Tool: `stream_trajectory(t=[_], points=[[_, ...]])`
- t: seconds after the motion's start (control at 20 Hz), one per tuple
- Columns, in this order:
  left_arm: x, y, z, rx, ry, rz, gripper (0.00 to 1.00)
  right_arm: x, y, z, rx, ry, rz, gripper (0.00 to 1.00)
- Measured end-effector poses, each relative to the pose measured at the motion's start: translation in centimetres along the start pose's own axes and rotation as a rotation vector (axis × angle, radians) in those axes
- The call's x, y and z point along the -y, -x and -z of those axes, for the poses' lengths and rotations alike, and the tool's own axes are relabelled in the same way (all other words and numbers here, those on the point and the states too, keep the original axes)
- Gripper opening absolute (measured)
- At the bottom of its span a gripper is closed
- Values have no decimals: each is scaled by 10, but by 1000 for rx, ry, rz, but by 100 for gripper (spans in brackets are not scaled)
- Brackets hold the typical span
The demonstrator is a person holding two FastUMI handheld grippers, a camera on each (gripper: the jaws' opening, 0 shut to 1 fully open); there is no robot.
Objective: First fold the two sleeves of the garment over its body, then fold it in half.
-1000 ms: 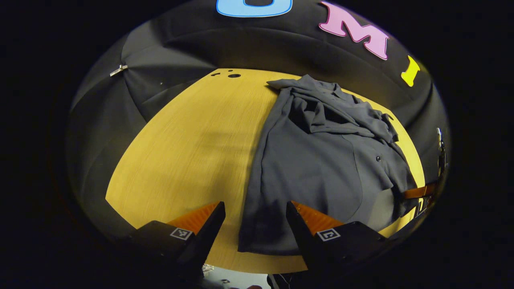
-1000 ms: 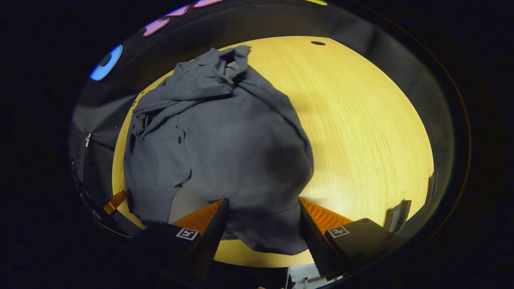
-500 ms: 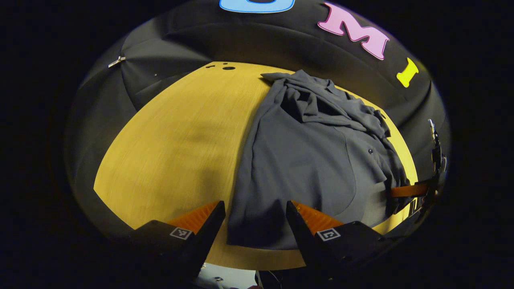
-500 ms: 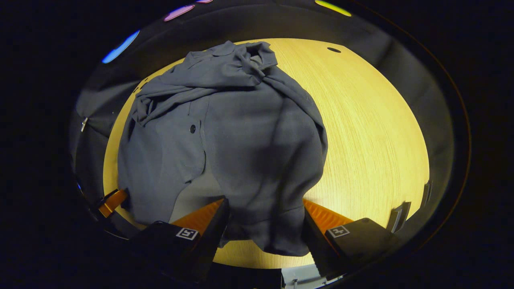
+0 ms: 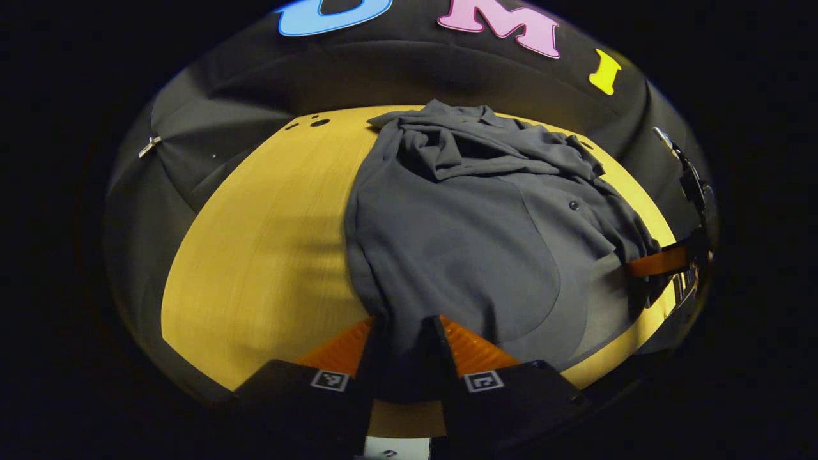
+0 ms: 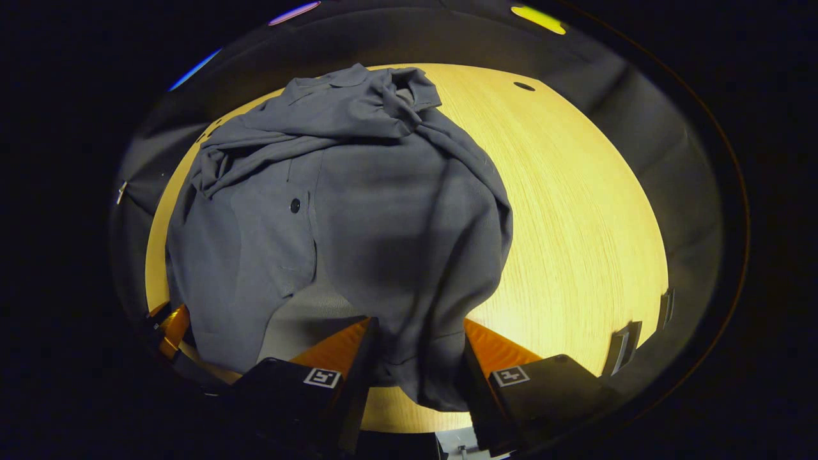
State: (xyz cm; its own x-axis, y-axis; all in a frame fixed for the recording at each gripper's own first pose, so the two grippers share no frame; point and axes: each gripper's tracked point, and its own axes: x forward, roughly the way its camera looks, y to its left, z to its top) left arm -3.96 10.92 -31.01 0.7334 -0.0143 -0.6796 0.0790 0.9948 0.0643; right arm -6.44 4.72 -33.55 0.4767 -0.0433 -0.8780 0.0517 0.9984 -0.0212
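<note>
Looking along my left gripper (image 5: 404, 332), I see its fingers drawn close together with the near hem of the shirt (image 5: 473, 236) bunched between them, so it is clenched on the cloth. The shirt lies on the table (image 5: 255, 255), dark grey, its sleeves crumpled across the collar end at the far side. A button (image 5: 574, 205) shows on the placket. At the right edge of this view an orange finger of the other gripper meets the shirt's side.

In the right gripper view, my right gripper (image 6: 418, 348) has its fingers either side of a hanging fold of the shirt's (image 6: 358, 211) lower edge. The cloth fills the gap, yet I cannot tell whether both pads press on it. The body of the shirt spreads away from me over the table (image 6: 575, 223), the bunched sleeves on top at the far end.
</note>
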Motion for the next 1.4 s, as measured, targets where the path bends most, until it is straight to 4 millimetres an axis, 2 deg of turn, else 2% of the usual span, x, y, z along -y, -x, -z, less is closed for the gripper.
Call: stream_trajectory(t=[0.1, 0.15, 0.2, 0.25, 0.35, 0.45, 0.6, 0.8, 1.0, 1.4], points=[[7, -2, -2, 2, 2, 19, 22, 0, 1, 0, 6, -27, -2, 30], [8, -2, -3, 0, 7, 18, 18, -4, 1, -1, 5, -34, -25, 39], [8, -4, -4, -2, 8, 22, 10, -5, 0, -3, 5, -44, -37, 27], [9, -4, -6, -3, 16, 27, 9, -7, 0, -2, -4, -44, -59, 16], [8, -3, -8, -12, 44, 32, 6, -7, 1, -3, -8, -49, -101, 11], [9, 0, -10, -21, 76, 44, 6, -5, 5, -6, -15, -98, -134, 11], [11, 11, -24, -4, 135, 70, 6, -5, 12, -20, 9, -139, -180, 10], [13, 31, -49, 40, 193, 90, 6, -6, 34, -39, 44, -141, -216, 10], [19, 50, -90, 110, 205, 125, 6, -11, 55, -76, 128, -119, -241, 10], [13, 58, -185, 245, 217, 132, 6, -20, 71, -157, 268, -58, -265, 11]])
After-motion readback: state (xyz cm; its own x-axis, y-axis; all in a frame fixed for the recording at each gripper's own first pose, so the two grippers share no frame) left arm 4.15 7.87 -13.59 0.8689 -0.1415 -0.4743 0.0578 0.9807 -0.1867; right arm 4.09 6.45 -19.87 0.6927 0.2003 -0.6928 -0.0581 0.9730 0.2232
